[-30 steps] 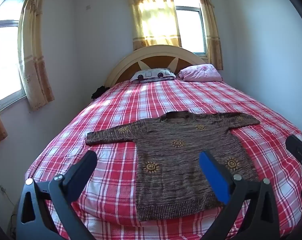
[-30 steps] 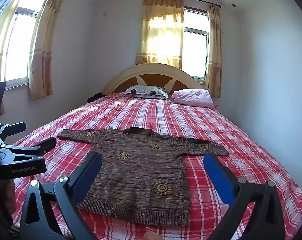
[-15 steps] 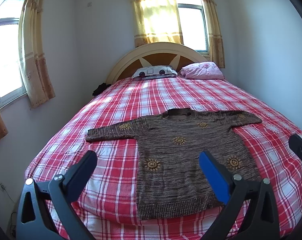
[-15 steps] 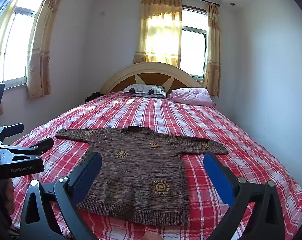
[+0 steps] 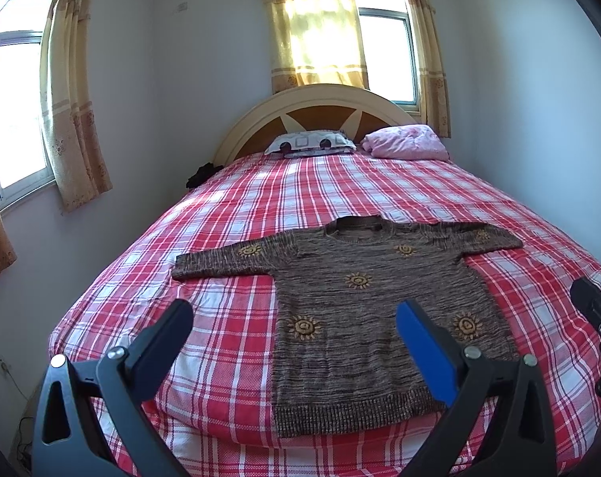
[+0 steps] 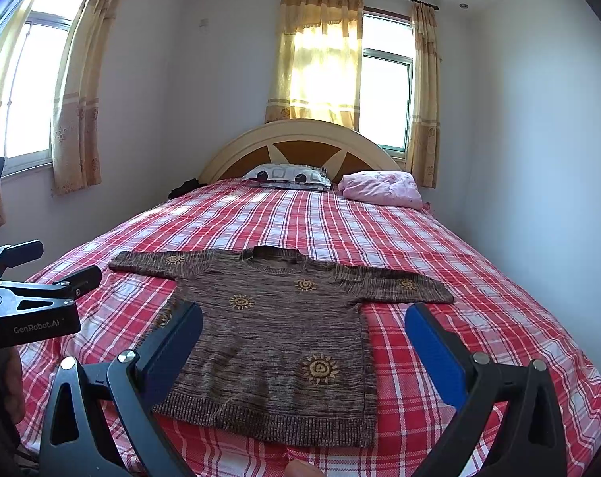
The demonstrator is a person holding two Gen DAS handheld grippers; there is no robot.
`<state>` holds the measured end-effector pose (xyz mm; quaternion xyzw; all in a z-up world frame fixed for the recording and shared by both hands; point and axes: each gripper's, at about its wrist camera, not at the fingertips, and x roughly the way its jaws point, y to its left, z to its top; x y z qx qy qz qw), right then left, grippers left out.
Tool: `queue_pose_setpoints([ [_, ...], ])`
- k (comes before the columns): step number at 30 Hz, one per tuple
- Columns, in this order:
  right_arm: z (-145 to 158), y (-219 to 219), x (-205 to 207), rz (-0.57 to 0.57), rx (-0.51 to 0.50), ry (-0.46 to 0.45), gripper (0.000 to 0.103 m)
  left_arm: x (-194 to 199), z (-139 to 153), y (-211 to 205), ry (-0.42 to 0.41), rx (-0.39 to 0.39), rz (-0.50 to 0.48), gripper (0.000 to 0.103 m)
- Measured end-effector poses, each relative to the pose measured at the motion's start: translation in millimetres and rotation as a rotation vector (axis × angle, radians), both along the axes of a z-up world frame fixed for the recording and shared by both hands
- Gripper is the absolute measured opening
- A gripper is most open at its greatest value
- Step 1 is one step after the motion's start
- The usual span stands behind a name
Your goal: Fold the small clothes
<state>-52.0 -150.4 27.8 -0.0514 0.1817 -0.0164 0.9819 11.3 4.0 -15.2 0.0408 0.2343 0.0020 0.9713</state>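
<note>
A small brown knitted sweater (image 5: 360, 310) with yellow sun motifs lies flat, face up, on the red plaid bed, both sleeves spread out and the hem toward me. The right wrist view shows the same sweater (image 6: 284, 338). My left gripper (image 5: 294, 330) hangs open above the bed's near edge, over the sweater's lower left part, holding nothing. Over the hem the right gripper (image 6: 304, 332) is open too, empty, its pads wide apart. At the left edge of the right wrist view the left gripper (image 6: 34, 290) shows from the side.
The bed (image 5: 228, 246) fills the room's middle, with a patterned pillow (image 5: 310, 143) and a pink bundle (image 5: 405, 143) by the headboard. A dark item (image 5: 201, 173) lies at the far left bed edge. Walls stand close on both sides.
Both grippers have risen and tilted slightly, so the sweater sits a little lower in each view. The sweater has not moved, and both grippers stay open.
</note>
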Motion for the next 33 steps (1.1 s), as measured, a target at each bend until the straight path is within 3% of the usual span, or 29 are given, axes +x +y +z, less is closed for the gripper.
queue_pose_setpoints([
  [33, -7, 1, 3, 0.010, -0.001, 0.014, 0.102, 4, 2, 11, 0.006, -0.022, 0.024, 0.103],
])
